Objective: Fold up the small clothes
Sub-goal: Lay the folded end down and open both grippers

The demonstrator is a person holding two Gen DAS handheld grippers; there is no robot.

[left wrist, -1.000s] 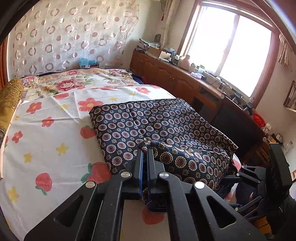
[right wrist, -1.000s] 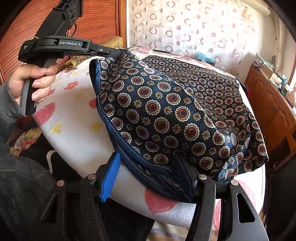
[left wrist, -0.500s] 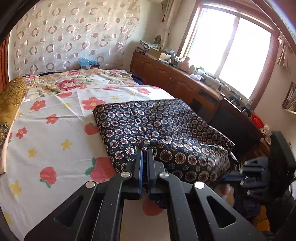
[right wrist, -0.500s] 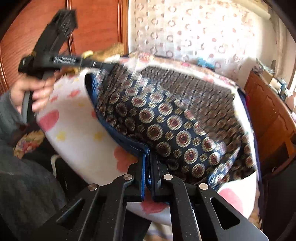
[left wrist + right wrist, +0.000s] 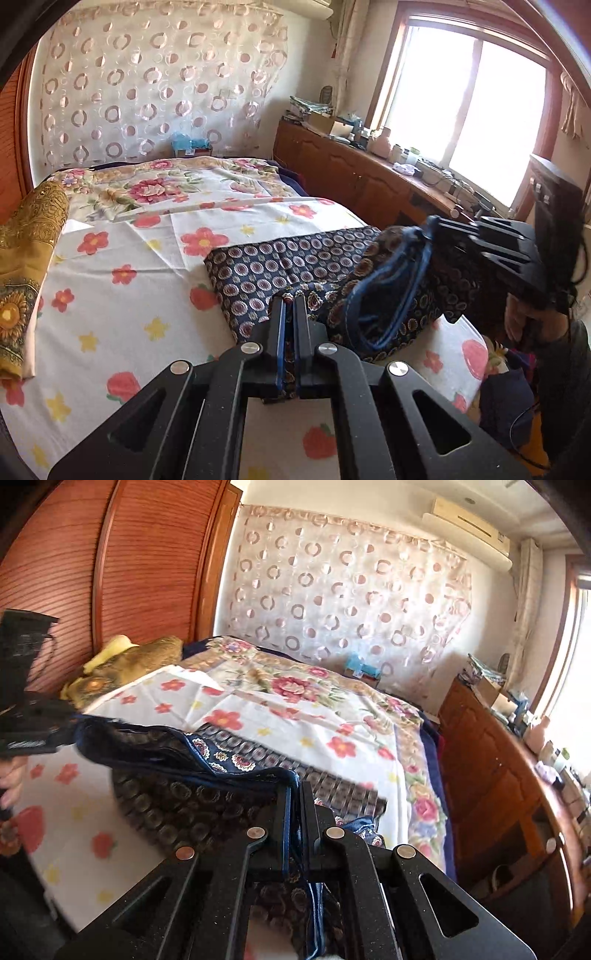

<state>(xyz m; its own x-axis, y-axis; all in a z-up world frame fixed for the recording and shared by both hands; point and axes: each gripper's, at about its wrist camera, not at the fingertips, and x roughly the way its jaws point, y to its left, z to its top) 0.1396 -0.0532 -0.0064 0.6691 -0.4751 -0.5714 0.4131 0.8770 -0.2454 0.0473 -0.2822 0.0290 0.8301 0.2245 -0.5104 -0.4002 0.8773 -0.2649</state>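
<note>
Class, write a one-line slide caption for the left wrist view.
Left gripper and right gripper each pinch the navy patterned garment, lifting its near edge off the flowered bedsheet.

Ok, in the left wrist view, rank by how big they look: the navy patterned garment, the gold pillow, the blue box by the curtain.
1. navy patterned garment, though it lies nearest the camera, which inflates it.
2. gold pillow, partly cut by the frame edge.
3. blue box, far off at the curtain, plainly smallest in view.
</note>
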